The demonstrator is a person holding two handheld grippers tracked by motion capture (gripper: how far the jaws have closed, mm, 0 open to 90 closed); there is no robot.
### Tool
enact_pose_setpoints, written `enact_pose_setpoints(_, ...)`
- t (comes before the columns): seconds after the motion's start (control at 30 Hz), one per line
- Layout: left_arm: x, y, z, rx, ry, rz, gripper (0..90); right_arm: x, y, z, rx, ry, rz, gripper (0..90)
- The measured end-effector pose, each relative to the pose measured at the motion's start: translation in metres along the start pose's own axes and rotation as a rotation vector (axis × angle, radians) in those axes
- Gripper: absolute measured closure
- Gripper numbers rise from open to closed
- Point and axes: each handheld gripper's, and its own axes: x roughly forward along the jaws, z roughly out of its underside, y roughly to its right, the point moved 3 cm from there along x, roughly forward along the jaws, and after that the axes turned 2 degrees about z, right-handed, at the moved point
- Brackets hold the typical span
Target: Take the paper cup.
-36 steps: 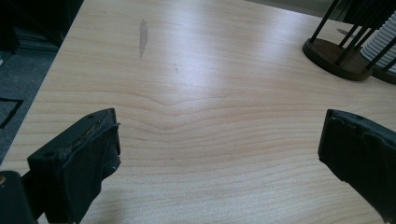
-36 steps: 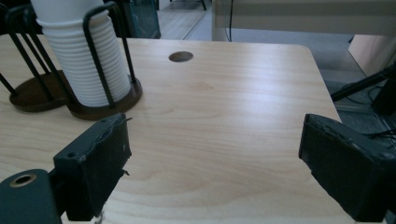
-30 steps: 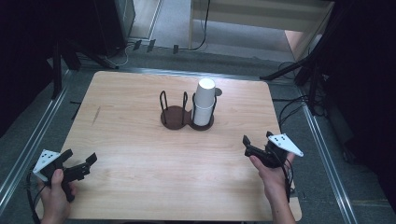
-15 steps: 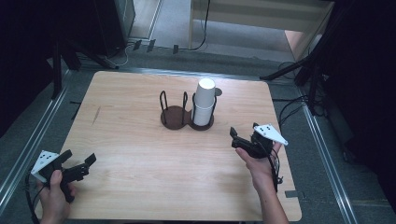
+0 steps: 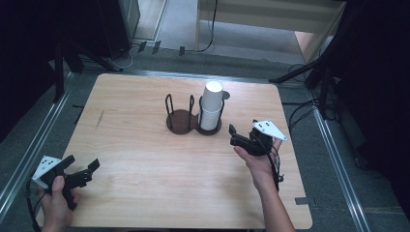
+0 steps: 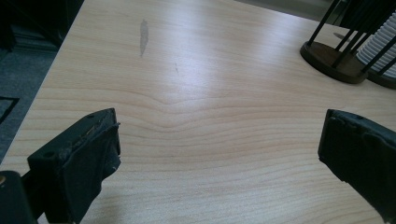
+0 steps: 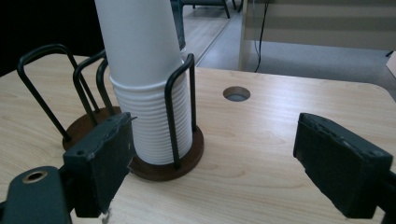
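A stack of white paper cups point(image 5: 211, 106) stands in the right ring of a black wire holder point(image 5: 179, 118) with two brown round bases; the left ring is empty. My right gripper point(image 5: 233, 135) hovers just right of and nearer than the cups, pointing at them. It is open with nothing between its jaws, which have just been closing a little. In the right gripper view the cups point(image 7: 144, 70) rise ahead of the left jaw of the right gripper point(image 7: 212, 154). My left gripper point(image 5: 82, 163) rests open and empty at the table's near left corner, and in its own view the left gripper point(image 6: 219, 154) frames bare wood.
The wooden table point(image 5: 145, 145) has a small round hole point(image 5: 227, 95) behind the cups. Metal rails run along both sides of the table, cables lie on the floor beyond, and the holder point(image 6: 334, 58) sits far ahead of the left gripper.
The right hand has carried its gripper left and away from the near edge, toward the cup holder, with its jaws slightly narrower. The left gripper has stayed put.
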Motion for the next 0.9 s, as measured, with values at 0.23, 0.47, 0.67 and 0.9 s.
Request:
enact_pose_setpoints(0.23,0.0,0.0,0.0,0.004,-0.003,-0.002,0.0,0.006,-0.013,-0.01,0.008,0.009,-0.019,12.5)
enact_pose_setpoints(0.47,-0.001,0.0,0.001,-0.001,0.002,-0.003,0.0,0.015,-0.023,-0.019,0.003,0.008,-0.032,12.6)
enact_pose_setpoints(0.67,-0.001,0.0,0.001,-0.001,-0.002,-0.003,0.0,0.022,-0.03,-0.028,0.002,0.008,-0.038,12.7)
enact_pose_setpoints(0.9,-0.001,0.001,0.001,0.001,0.0,-0.005,0.0,0.033,-0.038,-0.035,-0.007,0.003,-0.041,12.5)
